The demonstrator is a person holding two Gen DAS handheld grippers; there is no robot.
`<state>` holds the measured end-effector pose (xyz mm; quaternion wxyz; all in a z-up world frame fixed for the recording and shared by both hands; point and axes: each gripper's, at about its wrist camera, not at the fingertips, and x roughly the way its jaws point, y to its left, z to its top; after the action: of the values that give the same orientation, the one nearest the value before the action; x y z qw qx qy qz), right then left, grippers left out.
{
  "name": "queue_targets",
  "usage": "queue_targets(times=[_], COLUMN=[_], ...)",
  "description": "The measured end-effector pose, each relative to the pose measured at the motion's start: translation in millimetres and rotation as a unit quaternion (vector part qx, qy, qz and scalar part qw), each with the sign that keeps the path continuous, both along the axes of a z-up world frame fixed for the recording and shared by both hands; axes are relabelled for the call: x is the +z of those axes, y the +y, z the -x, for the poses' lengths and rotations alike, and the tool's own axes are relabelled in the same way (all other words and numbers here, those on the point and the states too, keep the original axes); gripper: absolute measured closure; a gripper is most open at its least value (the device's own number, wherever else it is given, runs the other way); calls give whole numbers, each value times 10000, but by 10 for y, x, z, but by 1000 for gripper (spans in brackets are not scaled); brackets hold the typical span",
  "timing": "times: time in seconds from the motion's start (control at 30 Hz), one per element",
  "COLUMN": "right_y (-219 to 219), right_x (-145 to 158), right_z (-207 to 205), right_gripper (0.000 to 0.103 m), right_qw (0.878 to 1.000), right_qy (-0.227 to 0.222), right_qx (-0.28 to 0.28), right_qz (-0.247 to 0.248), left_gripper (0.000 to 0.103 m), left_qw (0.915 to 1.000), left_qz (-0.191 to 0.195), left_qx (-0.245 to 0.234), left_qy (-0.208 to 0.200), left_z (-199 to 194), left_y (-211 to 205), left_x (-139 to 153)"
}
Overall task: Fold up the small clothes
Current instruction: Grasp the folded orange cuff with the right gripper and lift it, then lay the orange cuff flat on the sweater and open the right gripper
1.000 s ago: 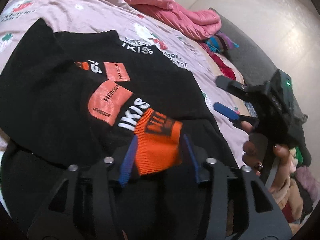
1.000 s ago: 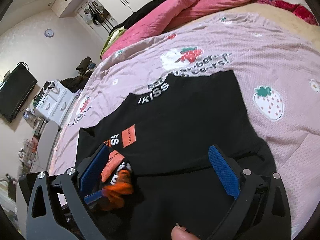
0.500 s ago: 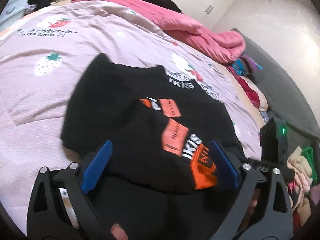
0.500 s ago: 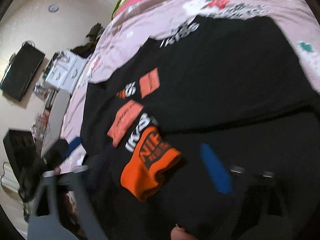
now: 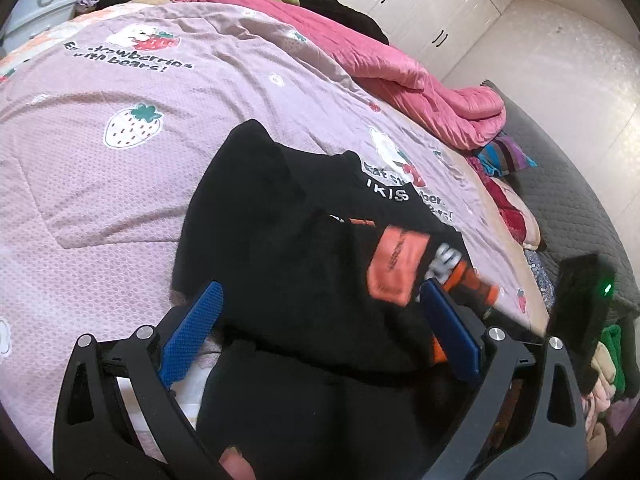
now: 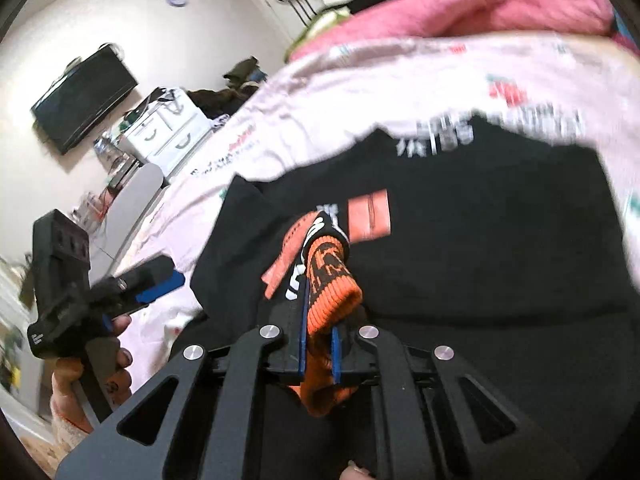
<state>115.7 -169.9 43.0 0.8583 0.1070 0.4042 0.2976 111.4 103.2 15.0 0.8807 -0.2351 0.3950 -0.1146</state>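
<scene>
A small black sweatshirt (image 5: 280,216) with orange patches and white lettering lies on a pink strawberry-print bedspread (image 5: 120,92). Its sleeve ends in an orange cuff (image 6: 332,280), which is lifted off the body of the garment. My right gripper (image 6: 318,344) is shut on this orange cuff, which also shows in the left wrist view (image 5: 472,284). My left gripper (image 5: 320,320) is open and empty above the near left part of the sweatshirt (image 6: 480,240); it also appears at the left of the right wrist view (image 6: 156,284).
A pink quilt (image 5: 420,80) is heaped along the far side of the bed. Coloured clothes (image 5: 504,156) lie beside a grey surface (image 5: 560,200) on the right. White drawers (image 6: 168,136) and a wall television (image 6: 84,96) stand beyond the bed's left side.
My left gripper let go of the orange cuff, opened and drew back to the left. My right gripper closed on the orange cuff and lifted it.
</scene>
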Motion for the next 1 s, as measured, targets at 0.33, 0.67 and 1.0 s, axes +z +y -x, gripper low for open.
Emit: queue_targets(times=[0.33,0.67,1.0], right_y=[-436,-616,-685], right_x=[377,300,182], right_z=[-326,-370,-333], right_gripper=[96,96,96], right_qw=[9955,9922,9901], right_qy=[-738,-805,-703], right_qx=[-552,-906,-1120], right_qz=[221,306,472], left_gripper=[10,10,20], left_qw=[9977,9932,9955], left_qz=[-616,-1083,-883], left_qx=[-226,-401,-351], left_qy=[-177,-160,14], left_z=[-153,-658,-852], left_y=[-153,-284,-239], left_x=[219,292,4])
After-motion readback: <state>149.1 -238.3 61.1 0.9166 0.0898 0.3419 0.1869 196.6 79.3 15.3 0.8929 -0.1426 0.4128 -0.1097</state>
